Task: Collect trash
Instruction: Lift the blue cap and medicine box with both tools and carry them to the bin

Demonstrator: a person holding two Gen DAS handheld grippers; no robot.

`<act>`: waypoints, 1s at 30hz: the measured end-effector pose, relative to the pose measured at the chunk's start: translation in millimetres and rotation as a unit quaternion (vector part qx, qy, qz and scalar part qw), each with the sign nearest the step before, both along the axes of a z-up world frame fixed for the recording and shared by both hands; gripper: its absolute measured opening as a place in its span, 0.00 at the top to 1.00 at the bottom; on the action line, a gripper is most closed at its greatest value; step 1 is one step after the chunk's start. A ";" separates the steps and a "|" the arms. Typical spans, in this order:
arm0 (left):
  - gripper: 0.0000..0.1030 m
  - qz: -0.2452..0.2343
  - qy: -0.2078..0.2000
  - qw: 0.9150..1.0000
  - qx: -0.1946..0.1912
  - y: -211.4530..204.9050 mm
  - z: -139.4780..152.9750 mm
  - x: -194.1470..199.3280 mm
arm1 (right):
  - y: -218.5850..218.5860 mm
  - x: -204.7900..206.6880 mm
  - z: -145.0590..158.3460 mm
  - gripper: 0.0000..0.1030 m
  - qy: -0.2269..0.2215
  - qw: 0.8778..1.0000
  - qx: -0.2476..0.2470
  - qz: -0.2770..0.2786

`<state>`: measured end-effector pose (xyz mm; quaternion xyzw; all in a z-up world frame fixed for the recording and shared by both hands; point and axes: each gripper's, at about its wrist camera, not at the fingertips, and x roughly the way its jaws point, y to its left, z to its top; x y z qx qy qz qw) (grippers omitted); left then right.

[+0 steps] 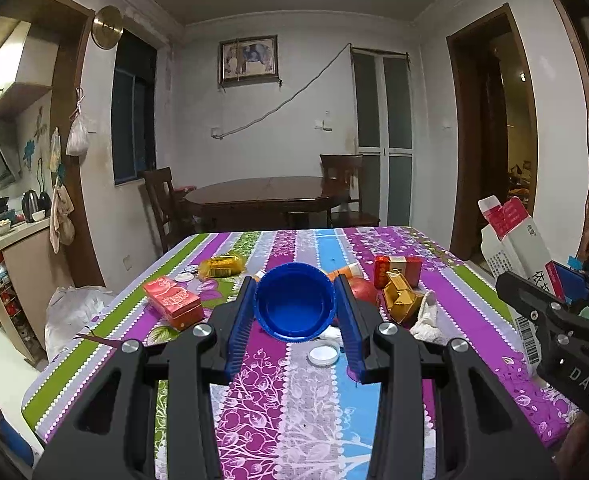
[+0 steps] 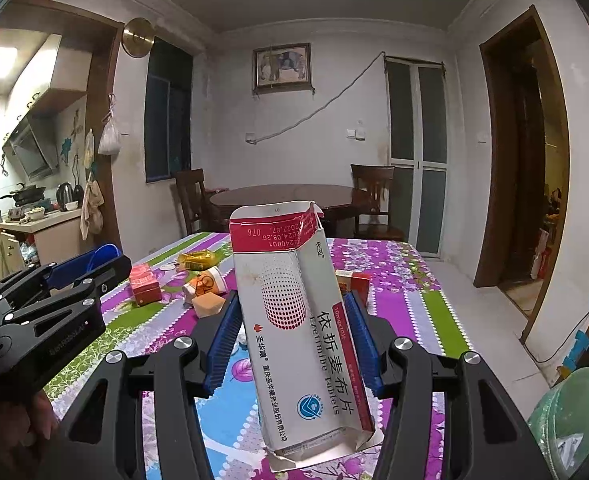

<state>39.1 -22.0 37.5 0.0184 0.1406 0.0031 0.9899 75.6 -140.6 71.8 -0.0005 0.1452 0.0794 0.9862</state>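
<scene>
Over the desk: two tools are hanging above the striped cloth of the desk (image 1: 294, 400), both pointing a little downward toward the far wall.
Left tool: the left tool (image 1: 296, 304) is squeezing a blue cap (image 1: 294, 300) between its blue pads, open side facing the camera.
Right tool: the right tool (image 2: 294, 340) is gripping a white and red pill box (image 2: 306, 332) by its sides; the box is standing up, leaning back a bit, with its torn top flap open.
Side by side: each tool is showing at the edge of the other's view, close together but apart.
Trash on the desk: a red box (image 1: 174, 302), a yellow wrapper (image 1: 220, 266), a gold wrapper (image 1: 402, 298), a red pack (image 1: 398, 270), a crumpled white tissue (image 1: 426, 316) and a small white lid (image 1: 323, 354) are lying past the tools.
Hard to see: an orange tube and a round red thing are peeking out behind the blue cap, mostly covered.
Cut off: a green bin (image 2: 574, 420) is showing only partly at the lower right corner of the right view.
Hand: a bit of a hand is showing at the lower left of the right view, dark and blurry.
</scene>
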 end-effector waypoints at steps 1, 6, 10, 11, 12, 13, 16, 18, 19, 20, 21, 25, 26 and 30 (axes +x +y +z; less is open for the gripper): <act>0.63 -0.003 0.001 1.000 0.001 -2.3 0.2 0.2 | -1.3 0.5 0.9 0.48 0.001 1.000 -0.001 -0.002; 0.63 -0.025 0.015 1.000 0.000 -20.0 0.4 8.0 | -13.3 -1.8 4.8 0.48 0.017 1.000 -0.001 -0.017; 0.63 -0.054 0.034 0.998 -0.008 -43.0 -2.0 19.0 | -35.5 2.9 5.6 0.48 0.047 0.998 -0.007 -0.038; 0.63 -0.060 0.038 0.997 -0.009 -48.6 -2.7 20.8 | -42.9 4.2 5.3 0.48 0.052 0.998 -0.007 -0.043; 0.63 -0.067 0.040 0.997 -0.010 -55.4 -3.7 22.1 | -50.1 5.2 5.3 0.48 0.057 0.997 -0.006 -0.047; 0.63 -0.074 0.043 0.996 -0.011 -62.5 -5.4 22.8 | -58.3 5.8 5.5 0.48 0.062 0.997 -0.007 -0.054; 0.63 -0.106 0.053 0.993 -0.009 -93.7 -7.1 27.5 | -84.2 4.2 8.0 0.48 0.068 0.995 -0.013 -0.076; 0.63 -0.124 0.058 0.991 -0.009 -110.6 -6.7 29.4 | -105.2 2.6 11.2 0.48 0.074 0.993 -0.016 -0.092; 0.63 -0.138 0.061 0.989 -0.009 -124.4 -7.0 30.4 | -119.1 -0.2 12.7 0.48 0.076 0.992 -0.019 -0.103; 0.63 -0.147 0.064 0.987 -0.010 -133.1 -7.6 30.9 | -130.9 -1.5 13.5 0.48 0.079 0.990 -0.022 -0.112; 0.63 -0.158 0.068 0.985 -0.011 -143.0 -8.1 31.5 | -142.6 -4.6 13.1 0.48 0.083 0.989 -0.025 -0.121; 0.63 -0.213 0.090 0.973 -0.005 -194.9 -13.5 35.0 | -194.5 -11.0 10.3 0.48 0.112 0.979 -0.029 -0.165; 0.63 -0.226 0.095 0.969 -0.003 -208.3 -15.7 35.3 | -207.2 -13.3 9.2 0.48 0.118 0.977 -0.029 -0.176; 0.63 -0.277 0.116 0.954 0.000 -255.9 -23.1 36.8 | -264.3 -22.2 1.3 0.48 0.143 0.964 -0.026 -0.224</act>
